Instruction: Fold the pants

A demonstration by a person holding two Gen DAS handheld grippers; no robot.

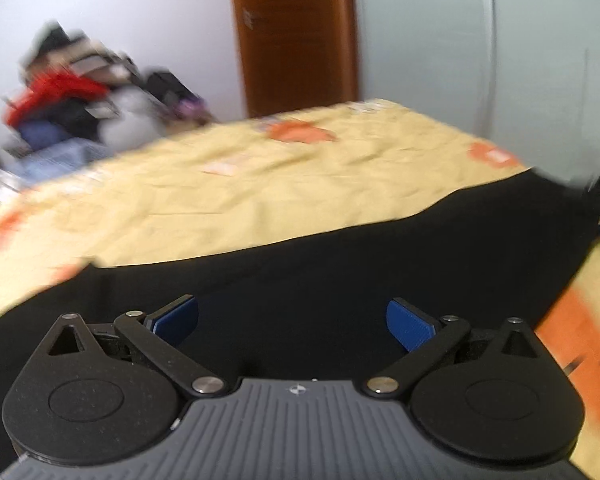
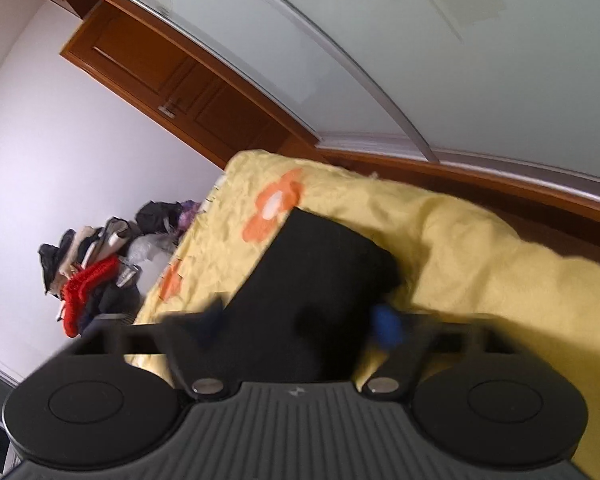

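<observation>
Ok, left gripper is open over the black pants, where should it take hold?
Probably the far long edge of the black pants, where the cloth meets the yellow bedspread. Bring the left gripper forward and down across the cloth; that edge lies flat, straight and exposed.

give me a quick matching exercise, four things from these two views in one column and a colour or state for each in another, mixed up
Things:
1. pants
2. bedspread
3. left gripper
4. door

Colour or state:
A. brown wood
B. jaws wide, nothing between the pads
C. black, lying on the bed
D. yellow with orange flowers

Pairs: 1-C, 2-D, 3-B, 4-A
</observation>
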